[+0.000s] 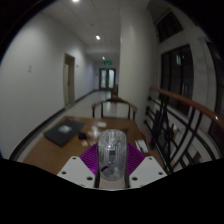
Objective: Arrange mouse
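1. Between the two fingers of the tongs [112, 172] sits a translucent, silvery-grey computer mouse [111, 154], seen end-on and standing tall in the view.
2. The tongs are clenched on the mouse: the purple pads [89, 158] on the inner faces of both white fingers press against its left and right sides, with no gap showing on either side.
3. The mouse appears lifted above the brown wooden worktop [50, 152], though its underside is hidden, so contact with the surface cannot be ruled out.
4. On the worktop to the left of the tongs lies a dark, flat, closed laptop-like slab [62, 132], well apart from the mouse.
5. Just beyond the mouse a small pale object [88, 131] rests on the worktop; it is too small to identify.
6. To the right of the tongs stands a dark monitor screen [160, 137], seen nearly edge-on.
7. Beyond the worktop a wooden railing [186, 99] runs along the right, and a long white-walled corridor [40, 60] with ceiling lights leads to a far door under a green sign [106, 61].
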Demonstrator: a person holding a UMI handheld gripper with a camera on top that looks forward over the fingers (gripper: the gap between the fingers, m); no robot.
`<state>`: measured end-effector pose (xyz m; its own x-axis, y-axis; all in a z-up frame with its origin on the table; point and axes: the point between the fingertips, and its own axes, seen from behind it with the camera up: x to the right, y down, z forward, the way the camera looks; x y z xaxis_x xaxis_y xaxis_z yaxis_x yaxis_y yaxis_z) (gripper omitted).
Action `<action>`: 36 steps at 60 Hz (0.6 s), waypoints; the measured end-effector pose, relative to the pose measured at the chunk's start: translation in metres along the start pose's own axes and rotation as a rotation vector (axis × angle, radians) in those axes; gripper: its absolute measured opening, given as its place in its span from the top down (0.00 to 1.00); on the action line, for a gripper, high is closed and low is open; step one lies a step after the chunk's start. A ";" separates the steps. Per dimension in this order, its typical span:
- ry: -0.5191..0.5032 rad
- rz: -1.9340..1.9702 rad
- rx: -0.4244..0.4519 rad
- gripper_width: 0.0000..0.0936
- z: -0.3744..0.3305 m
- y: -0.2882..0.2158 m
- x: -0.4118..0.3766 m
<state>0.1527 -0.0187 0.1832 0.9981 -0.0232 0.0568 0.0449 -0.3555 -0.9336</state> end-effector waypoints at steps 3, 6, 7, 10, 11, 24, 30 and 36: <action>0.022 0.009 -0.094 0.64 0.014 0.031 0.017; 0.043 0.003 -0.187 0.65 0.024 0.075 0.027; 0.045 -0.003 -0.208 0.65 0.018 0.101 0.034; 0.047 0.002 -0.266 0.64 0.037 0.123 0.032; 0.045 0.009 -0.282 0.64 0.040 0.130 0.032; 0.015 0.101 -0.432 0.50 0.052 0.197 0.031; -0.019 0.098 -0.428 0.38 0.048 0.196 0.031; -0.071 0.075 -0.389 0.09 0.029 0.184 0.031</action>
<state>0.1933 -0.0583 0.0027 0.9991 -0.0023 -0.0435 -0.0333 -0.6828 -0.7298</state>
